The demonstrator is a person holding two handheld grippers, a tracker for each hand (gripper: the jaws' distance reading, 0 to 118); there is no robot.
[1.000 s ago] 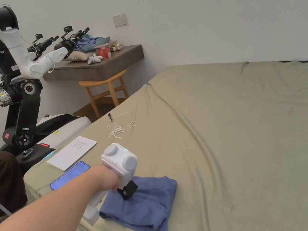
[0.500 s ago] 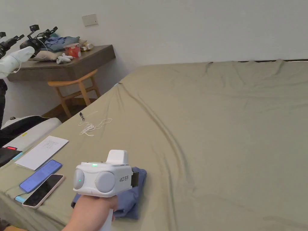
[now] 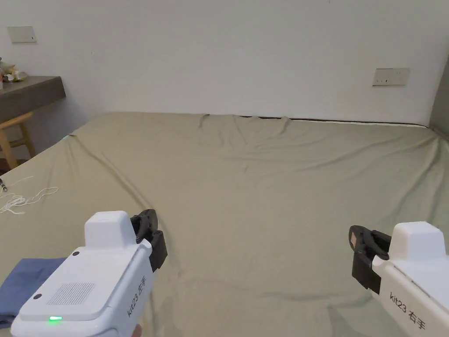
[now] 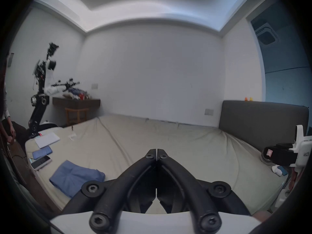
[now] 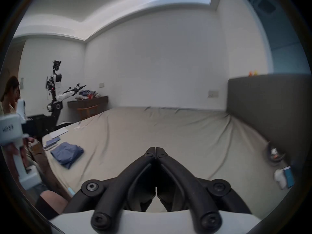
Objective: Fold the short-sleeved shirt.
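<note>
The blue short-sleeved shirt (image 3: 26, 281) lies folded in a small rectangle near the bed's left front corner, also seen in the left gripper view (image 4: 76, 177) and the right gripper view (image 5: 67, 153). My left gripper (image 3: 147, 216) hovers over the olive sheet to the right of the shirt, apart from it; its jaws (image 4: 157, 155) meet tip to tip with nothing between them. My right gripper (image 3: 354, 237) is held far to the right above the bed, jaws (image 5: 155, 149) likewise shut and empty.
Two phones (image 4: 41, 157), a white paper (image 4: 47, 139) and a white cord (image 3: 22, 199) lie along the bed's left edge. A desk (image 3: 26, 90) and chair, a robot (image 4: 42, 92) and a seated person (image 5: 8, 94) are at the left. A dark headboard (image 4: 263, 124) borders the right.
The head camera has swung right. My left gripper has lifted off the folded shirt and moved right of it. The right gripper has come into view.
</note>
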